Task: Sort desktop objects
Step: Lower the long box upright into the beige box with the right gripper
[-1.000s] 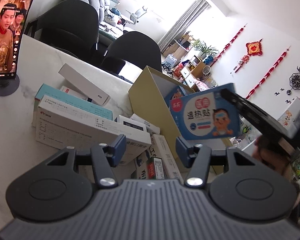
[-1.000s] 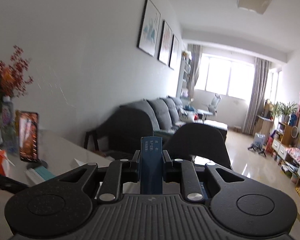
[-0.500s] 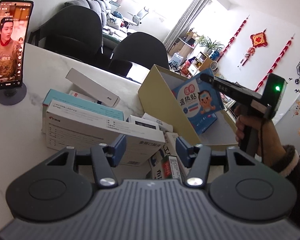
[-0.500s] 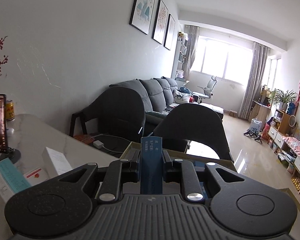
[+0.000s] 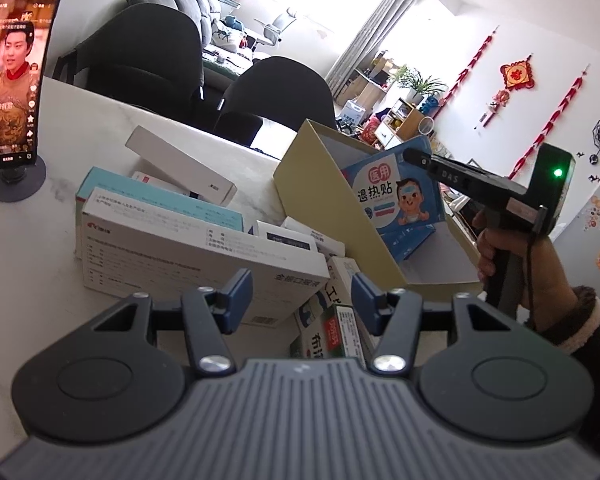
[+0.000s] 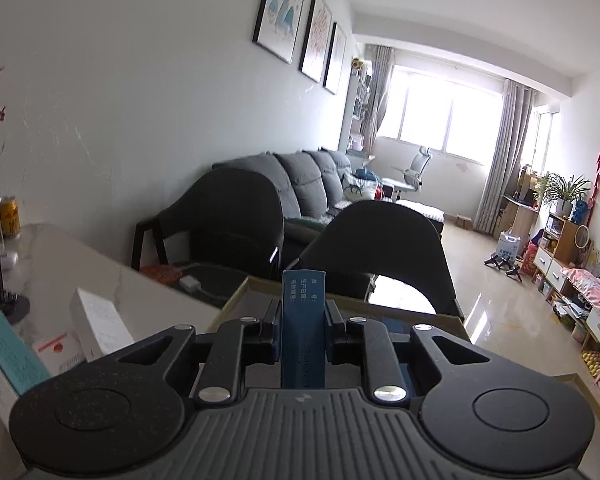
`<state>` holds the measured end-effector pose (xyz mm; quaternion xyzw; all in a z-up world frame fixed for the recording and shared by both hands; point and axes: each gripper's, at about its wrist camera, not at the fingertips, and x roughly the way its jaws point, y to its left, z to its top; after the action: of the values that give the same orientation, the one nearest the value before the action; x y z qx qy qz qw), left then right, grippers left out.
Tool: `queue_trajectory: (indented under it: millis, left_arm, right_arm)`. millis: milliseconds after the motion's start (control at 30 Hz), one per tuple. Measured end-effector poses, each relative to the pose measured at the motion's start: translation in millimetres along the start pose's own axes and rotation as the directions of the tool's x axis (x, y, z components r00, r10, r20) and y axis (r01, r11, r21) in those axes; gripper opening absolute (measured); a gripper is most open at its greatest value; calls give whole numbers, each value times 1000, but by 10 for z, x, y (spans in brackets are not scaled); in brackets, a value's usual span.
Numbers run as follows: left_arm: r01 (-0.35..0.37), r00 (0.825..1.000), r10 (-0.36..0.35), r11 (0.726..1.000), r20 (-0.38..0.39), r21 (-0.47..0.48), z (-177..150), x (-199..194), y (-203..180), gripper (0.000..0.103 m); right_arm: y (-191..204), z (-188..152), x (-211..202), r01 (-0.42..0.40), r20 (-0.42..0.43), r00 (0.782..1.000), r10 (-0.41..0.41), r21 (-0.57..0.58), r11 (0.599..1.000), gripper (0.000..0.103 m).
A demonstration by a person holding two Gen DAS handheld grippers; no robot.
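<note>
Since one second ago, your right gripper (image 6: 303, 330) has carried the blue fever-patch box (image 5: 396, 200) down from above the table into the tan cardboard box (image 5: 332, 204); it now sits low inside, standing on edge against the near wall.

Left to right in the left wrist view: a phone on a round stand (image 5: 14, 92) plays video at the far left of the white marble table (image 5: 24, 248). Beside it lies a pile of medicine cartons, with a large white carton (image 5: 188, 256) on top, a teal-edged carton (image 5: 156, 196) beneath it, and a slim white box (image 5: 180, 170) behind. Your left gripper (image 5: 302, 300) hovers over the near edge of this pile, jaws wide apart and empty. A small green-and-red carton (image 5: 340, 330) lies between its fingers, untouched.

To the right, your right hand (image 5: 516, 256) grips the tool handle at the tan box's open side. In the right wrist view, the jaws are closed on the blue box's narrow edge, pads pressed against both faces.
</note>
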<state>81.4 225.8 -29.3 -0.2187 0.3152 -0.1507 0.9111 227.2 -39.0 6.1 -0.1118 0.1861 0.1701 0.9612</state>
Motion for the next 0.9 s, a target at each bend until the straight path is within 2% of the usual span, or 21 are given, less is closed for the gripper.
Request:
queue_trajectory:
  millis: [233,433,700,900]
  left_arm:
    - [15,1000,-15,1000,1,-3,-74,-47,-17,54]
    - [27,1000,-27,1000,4,-8,-141,-96,-27,54]
    - [36,999,-35,999,7,-15,-149,-9,32,54]
    - [28,1000,-28,999,1,-16,-153,-6,59,54]
  right_arm:
    - [23,-80,-184,-48,-129,991,40,-62,997,22]
    - [71,-163,-274,-96,-244,968,64,-123,988,23]
    - [-56,-192,-90,-136,-405,911,83,-105,985,23]
    - [-62,-295,128,-146,-473,875,104,-53,988,23]
